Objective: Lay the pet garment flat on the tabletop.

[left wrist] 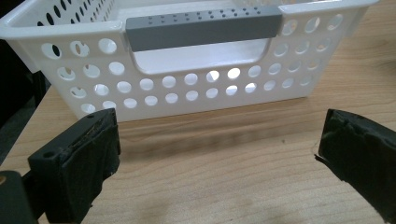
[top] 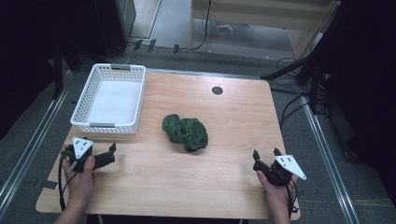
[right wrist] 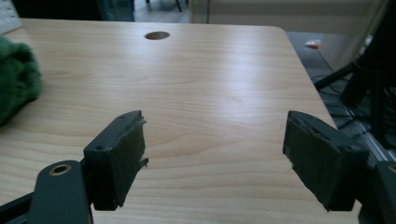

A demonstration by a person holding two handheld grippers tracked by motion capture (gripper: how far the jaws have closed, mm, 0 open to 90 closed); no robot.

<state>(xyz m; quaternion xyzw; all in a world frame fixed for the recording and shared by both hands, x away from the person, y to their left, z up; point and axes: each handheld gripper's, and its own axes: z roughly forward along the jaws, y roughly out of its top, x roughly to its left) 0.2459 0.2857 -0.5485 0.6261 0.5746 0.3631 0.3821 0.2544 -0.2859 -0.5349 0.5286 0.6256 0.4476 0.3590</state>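
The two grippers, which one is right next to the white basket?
The left gripper. It sits just below the white basket, near its grey handle. The right gripper is far across the table, past the green cloth.

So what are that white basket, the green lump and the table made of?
The white basket looks like glossy moulded plastic, punched with round holes, with a matte grey handle. The green lump seems to be soft crumpled cloth, fuzzy-looking. The table shows pale wood grain, perhaps laminate.
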